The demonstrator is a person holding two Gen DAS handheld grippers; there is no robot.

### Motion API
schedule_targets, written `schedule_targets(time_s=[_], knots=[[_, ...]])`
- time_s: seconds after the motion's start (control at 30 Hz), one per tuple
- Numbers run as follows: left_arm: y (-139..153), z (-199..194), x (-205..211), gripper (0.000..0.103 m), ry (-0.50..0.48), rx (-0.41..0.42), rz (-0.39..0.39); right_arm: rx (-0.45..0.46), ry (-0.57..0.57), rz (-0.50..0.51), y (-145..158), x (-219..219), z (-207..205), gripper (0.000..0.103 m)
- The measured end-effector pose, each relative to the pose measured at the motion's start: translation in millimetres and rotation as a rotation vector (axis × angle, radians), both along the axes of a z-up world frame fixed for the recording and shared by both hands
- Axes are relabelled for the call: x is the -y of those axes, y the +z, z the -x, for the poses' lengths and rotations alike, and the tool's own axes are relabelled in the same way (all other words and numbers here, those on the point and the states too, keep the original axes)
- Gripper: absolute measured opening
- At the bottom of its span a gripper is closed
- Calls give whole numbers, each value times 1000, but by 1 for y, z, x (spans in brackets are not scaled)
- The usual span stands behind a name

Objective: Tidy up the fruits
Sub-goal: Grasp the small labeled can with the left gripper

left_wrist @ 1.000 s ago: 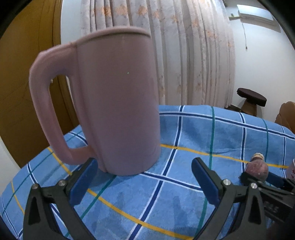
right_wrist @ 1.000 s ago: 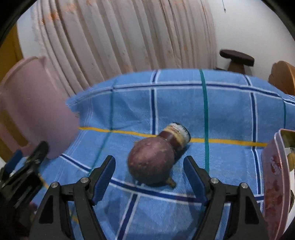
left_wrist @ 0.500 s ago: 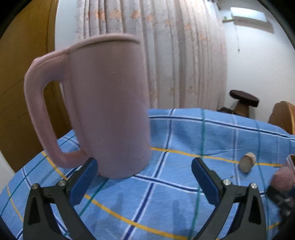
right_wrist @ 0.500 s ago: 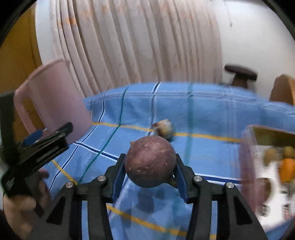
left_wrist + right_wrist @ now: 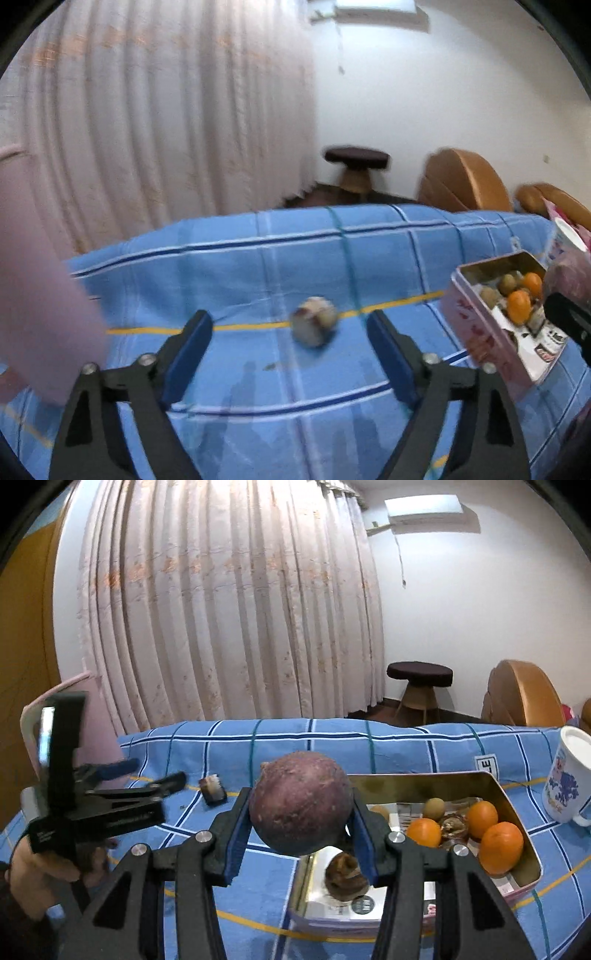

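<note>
Gripping a round purple-brown fruit (image 5: pixel 300 803), likely a passion fruit, the right tool (image 5: pixel 300 812) has its 2 blue pads pressed against the fruit's left and right flanks at about its widest line. That looks like the sensible place to hold it: the rind appears firm, dull and slightly rough, so it should not slip easily, though a sphere can roll out if the pads sit above or below the middle. I judge it light and fairly stiff, yet a hard squeeze could dent the shell.

From the right wrist view, the fruit hangs in the air above the near left corner of the open tin box (image 5: pixel 515 814), which sits on the blue checked bench (image 5: pixel 406 749). Inside are 3 oranges (image 5: pixel 501 847), a kiwi-like brown fruit (image 5: pixel 434 808) and a dark wrinkled one (image 5: pixel 347 875) directly below the tool. A printed mug (image 5: pixel 567 781) stands just beyond the box's right end.

The left tool (image 5: pixel 286 354) is spread wide and holds nothing. A small blurred object (image 5: pixel 314 325) lies on the cloth between and beyond its pads, apart from both. The pink jug (image 5: pixel 33 280) fills that view's left edge.
</note>
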State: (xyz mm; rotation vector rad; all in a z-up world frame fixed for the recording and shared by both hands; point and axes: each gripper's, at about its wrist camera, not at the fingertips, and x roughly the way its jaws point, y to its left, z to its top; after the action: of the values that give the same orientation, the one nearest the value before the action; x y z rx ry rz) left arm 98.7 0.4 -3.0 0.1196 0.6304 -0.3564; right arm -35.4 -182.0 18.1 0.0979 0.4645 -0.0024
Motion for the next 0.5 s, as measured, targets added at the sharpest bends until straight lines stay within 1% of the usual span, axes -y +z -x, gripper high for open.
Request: schedule_targets(time_s=[0.07,0.13,0.2,0.27,0.3,0.4,0.5], knots=[[-7,-16,15,73,-32,-41,-23,-5,-2,-14,1,5,0,51],[-12,-28,27,60,-39,-70,-68,-10,-1,-16,2,6,-2,51],[-19,-36,38,54,-55,-93,-101,-15,5,-21,2,6,-3,51],[-21,-42,44,54,-30,-86,-153,-18,9,-24,1,6,-1,51],[-20,-44,44,54,-27,-89,-159,-19,11,-21,0,3,-1,51],[-25,-54,45,46,-5,-125,-185,-25,18,-19,-3,2,-4,51],[-28,-58,41,45,-11,-151,-150,-39,20,-14,-8,-2,-6,51]])
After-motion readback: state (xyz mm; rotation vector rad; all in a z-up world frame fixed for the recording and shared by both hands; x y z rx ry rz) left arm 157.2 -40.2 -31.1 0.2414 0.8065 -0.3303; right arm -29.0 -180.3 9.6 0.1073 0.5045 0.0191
